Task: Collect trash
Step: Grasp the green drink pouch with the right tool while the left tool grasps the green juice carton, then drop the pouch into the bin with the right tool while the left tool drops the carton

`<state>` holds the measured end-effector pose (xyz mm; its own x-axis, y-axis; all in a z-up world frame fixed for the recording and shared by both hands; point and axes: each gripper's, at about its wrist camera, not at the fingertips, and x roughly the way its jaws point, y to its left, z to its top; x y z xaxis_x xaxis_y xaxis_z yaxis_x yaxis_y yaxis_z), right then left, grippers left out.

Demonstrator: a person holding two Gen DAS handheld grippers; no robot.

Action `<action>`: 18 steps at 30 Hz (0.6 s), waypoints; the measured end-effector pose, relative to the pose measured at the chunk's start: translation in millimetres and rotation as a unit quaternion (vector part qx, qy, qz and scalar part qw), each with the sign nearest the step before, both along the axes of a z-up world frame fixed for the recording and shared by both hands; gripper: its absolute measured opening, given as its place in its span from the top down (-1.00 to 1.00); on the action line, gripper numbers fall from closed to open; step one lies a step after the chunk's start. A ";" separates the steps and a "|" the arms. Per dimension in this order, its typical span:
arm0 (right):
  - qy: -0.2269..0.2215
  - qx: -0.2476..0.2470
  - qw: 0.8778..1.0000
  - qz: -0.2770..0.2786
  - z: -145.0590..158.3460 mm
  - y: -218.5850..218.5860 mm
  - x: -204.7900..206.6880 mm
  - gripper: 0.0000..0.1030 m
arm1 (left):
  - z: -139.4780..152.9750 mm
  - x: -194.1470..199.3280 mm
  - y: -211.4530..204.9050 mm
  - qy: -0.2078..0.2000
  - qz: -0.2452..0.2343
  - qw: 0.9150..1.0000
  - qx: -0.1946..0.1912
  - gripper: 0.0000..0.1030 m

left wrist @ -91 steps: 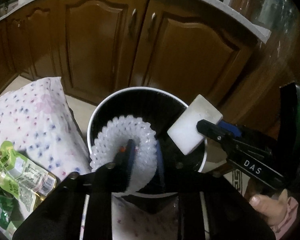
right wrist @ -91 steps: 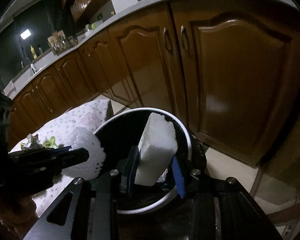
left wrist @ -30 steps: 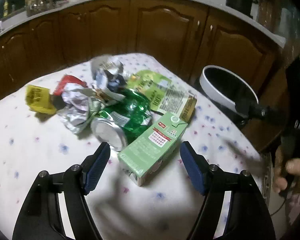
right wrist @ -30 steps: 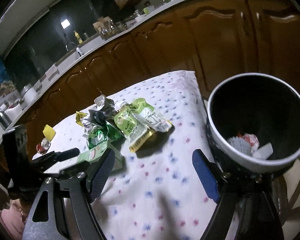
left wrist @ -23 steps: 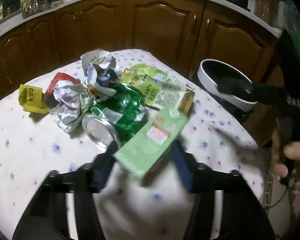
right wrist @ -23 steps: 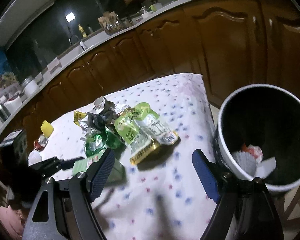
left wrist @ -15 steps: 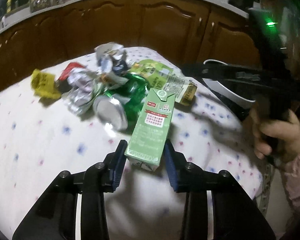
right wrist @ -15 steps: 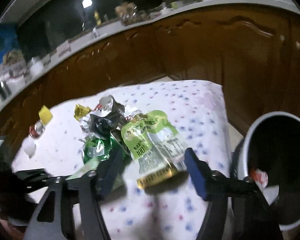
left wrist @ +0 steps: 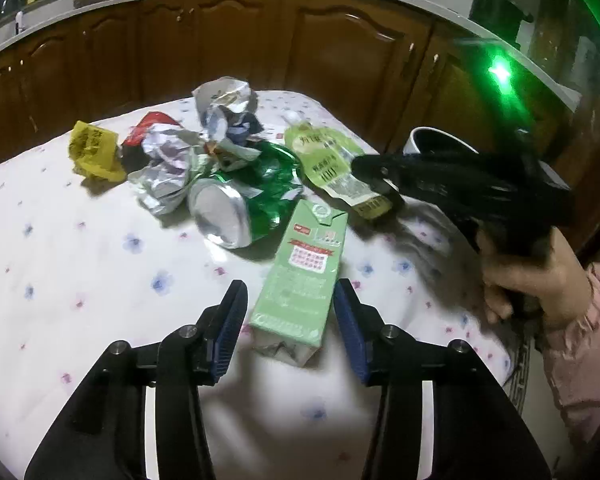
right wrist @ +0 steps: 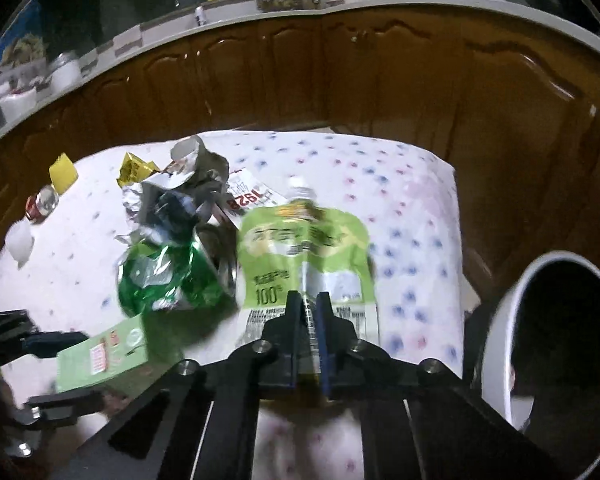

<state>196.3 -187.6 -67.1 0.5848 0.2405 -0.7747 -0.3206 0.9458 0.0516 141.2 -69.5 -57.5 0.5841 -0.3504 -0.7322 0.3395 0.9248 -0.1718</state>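
A light green drink carton [left wrist: 302, 276] lies on the flowered tablecloth between the fingers of my left gripper [left wrist: 288, 320], which is open around it with gaps on both sides. It also shows in the right wrist view [right wrist: 100, 354]. My right gripper [right wrist: 309, 312] is shut on the bottom edge of a green and white drink pouch [right wrist: 304, 256], also seen in the left wrist view [left wrist: 332, 164]. A crushed green can [left wrist: 246, 200] and crumpled foil wrappers [left wrist: 168, 168] lie behind the carton.
A white-rimmed black trash bin [right wrist: 556, 344] stands off the table's right edge. A yellow wrapper [left wrist: 94, 154] lies at the far left of the pile. A small can [right wrist: 40, 202] and white scrap [right wrist: 20, 242] lie farther left. Brown cabinets [left wrist: 228, 52] stand behind.
Both grippers let their earlier trash go into the bin and swung back to the table. My left gripper closed on the carton half a second ago and now stands wider. My right gripper shut on the pouch.
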 end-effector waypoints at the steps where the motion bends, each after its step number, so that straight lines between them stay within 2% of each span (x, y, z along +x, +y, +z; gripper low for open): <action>1: 0.003 0.013 1.000 -0.004 1.3 -4.6 -6.3 0.88 | -0.8 -0.5 -2.2 0.000 -0.002 1.000 0.000 0.13; 3: 0.010 0.038 0.999 -0.015 3.0 -13.6 -16.6 0.89 | -1.5 -0.4 -5.6 -0.002 -0.004 1.000 0.002 0.13; 5: 0.011 0.059 0.998 -0.027 6.0 -22.2 -28.2 0.90 | -2.1 -0.3 -9.1 -0.003 -0.007 1.000 0.002 0.34; 6: 0.009 0.066 0.997 -0.033 7.7 -25.8 -34.9 0.90 | -2.1 -0.9 -10.0 -0.002 -0.008 1.000 -0.001 0.38; 13: -0.011 0.100 0.993 -0.063 24.8 -46.0 -70.7 0.90 | 8.8 -7.6 -4.1 -0.018 -0.003 1.000 -0.018 0.40; 18: -0.016 0.105 0.992 -0.071 27.2 -46.6 -80.8 0.90 | 16.5 -10.6 -5.2 -0.027 -0.004 0.999 -0.027 0.41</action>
